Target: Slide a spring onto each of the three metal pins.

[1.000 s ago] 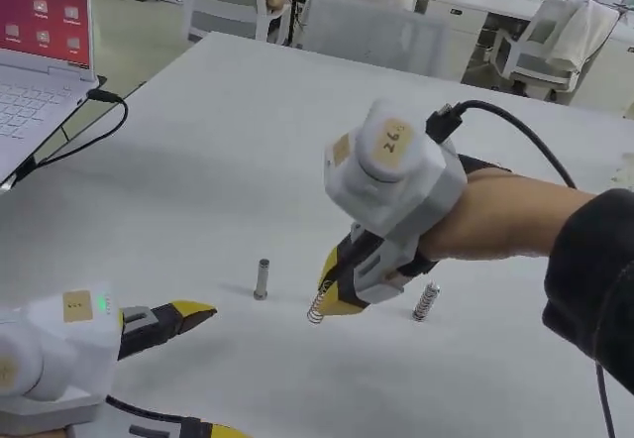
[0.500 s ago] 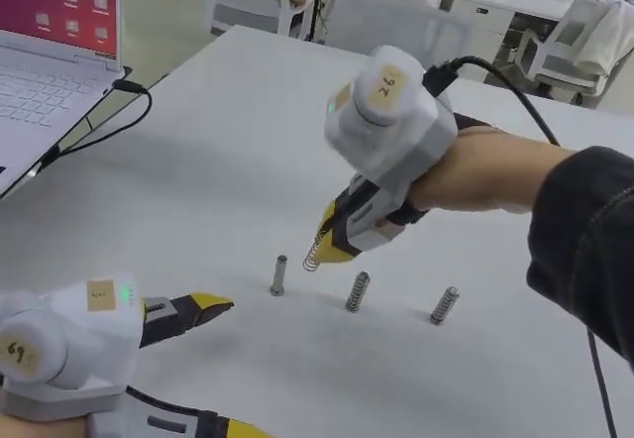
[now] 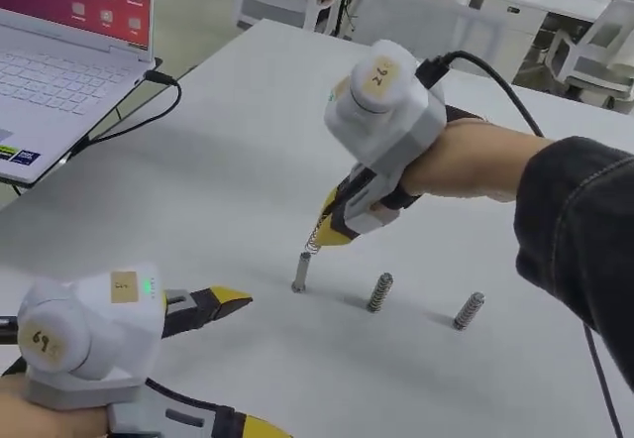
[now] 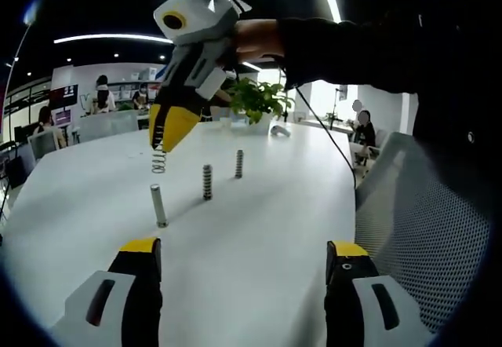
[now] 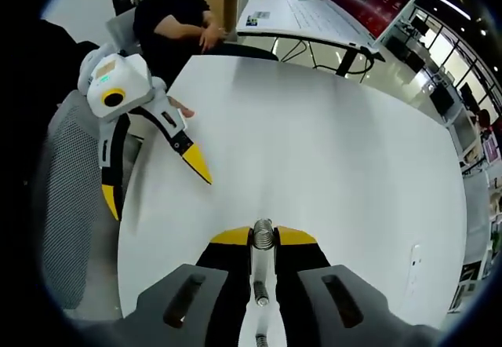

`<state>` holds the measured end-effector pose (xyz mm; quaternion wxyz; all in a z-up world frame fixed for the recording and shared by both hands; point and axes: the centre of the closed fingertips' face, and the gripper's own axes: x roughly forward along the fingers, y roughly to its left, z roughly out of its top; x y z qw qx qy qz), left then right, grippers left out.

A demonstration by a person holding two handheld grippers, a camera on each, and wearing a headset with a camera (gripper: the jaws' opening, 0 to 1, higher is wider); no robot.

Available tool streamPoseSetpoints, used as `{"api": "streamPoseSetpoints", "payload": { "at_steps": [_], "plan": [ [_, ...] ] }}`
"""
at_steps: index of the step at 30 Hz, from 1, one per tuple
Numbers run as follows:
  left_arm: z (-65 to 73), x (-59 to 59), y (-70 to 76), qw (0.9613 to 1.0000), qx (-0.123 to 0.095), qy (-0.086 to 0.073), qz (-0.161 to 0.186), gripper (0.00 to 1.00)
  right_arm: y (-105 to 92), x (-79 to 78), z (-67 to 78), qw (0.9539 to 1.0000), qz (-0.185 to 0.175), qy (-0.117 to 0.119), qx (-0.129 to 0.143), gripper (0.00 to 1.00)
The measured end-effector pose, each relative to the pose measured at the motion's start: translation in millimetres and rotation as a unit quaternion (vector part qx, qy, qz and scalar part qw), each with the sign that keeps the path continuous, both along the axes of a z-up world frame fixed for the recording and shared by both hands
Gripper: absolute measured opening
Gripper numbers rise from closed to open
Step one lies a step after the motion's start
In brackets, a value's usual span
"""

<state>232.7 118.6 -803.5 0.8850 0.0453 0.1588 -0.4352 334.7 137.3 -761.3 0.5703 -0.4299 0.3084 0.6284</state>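
Observation:
A bare metal pin stands upright on the white table. Right of it stand two pins with springs on them. My right gripper is shut on a spring, which hangs just above the bare pin's top. In the right gripper view the spring sticks out of the shut jaws and the pin shows below it. My left gripper stands open near the table's front left. The left gripper view shows the bare pin under the held spring.
An open laptop sits at the table's far left, with a black cable running onto the table. Chairs and other desks stand beyond the far edge. My left gripper shows at the left of the right gripper view.
My right gripper has lifted the spring off the table and carried it left, over the bare pin. The left gripper has stayed open. The head camera has shifted.

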Motion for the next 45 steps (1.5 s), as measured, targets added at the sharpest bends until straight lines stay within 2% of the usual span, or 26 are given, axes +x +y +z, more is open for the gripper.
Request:
{"api": "streamPoseSetpoints", "payload": {
  "at_steps": [22, 36, 45],
  "plan": [
    [-7.7, -0.8, 6.3, 1.0000, -0.001, 0.009, 0.003, 0.80, 6.1, 0.8, -19.2, 0.9997, 0.004, 0.014, -0.020, 0.08],
    [-10.7, 0.0, 5.6, 0.9999, -0.004, 0.013, 0.005, 0.79, 3.1, 1.9, -49.1, 0.9983, 0.008, 0.020, -0.055, 0.08],
    [-10.7, -0.2, 6.5, 0.9999, -0.005, 0.014, 0.007, 0.78, 1.4, -2.8, -64.5, 0.9974, 0.008, 0.031, -0.064, 0.08]
  ]
}}
